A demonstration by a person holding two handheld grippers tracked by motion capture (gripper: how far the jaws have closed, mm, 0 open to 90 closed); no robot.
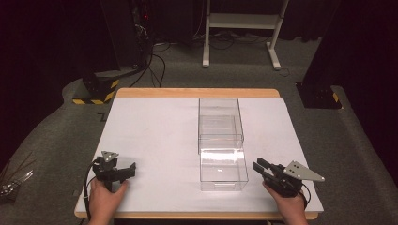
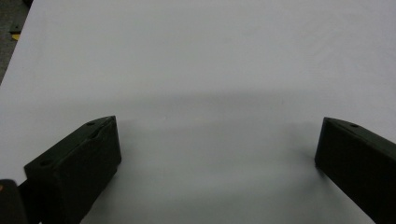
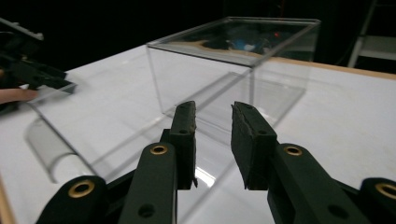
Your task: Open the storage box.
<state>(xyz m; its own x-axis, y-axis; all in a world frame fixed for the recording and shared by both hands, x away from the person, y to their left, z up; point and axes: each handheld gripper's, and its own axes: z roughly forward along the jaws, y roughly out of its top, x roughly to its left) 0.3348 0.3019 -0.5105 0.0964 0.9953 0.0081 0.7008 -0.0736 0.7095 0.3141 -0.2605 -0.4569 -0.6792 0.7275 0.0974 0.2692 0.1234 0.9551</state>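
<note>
Beside the clear box [image 1: 223, 169], the right gripper [image 1: 261, 168] stands narrowly parted, holding nothing.

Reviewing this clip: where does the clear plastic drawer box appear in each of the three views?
High view: clear plastic drawer box stands at centre on the white table, its drawer pulled out toward the person, between the two claws.
Left gripper view: not in it; bare white table ahead.
Right gripper view: the box stands upper centre, just beyond the right claw.
Shared landmark: the white table.
</note>
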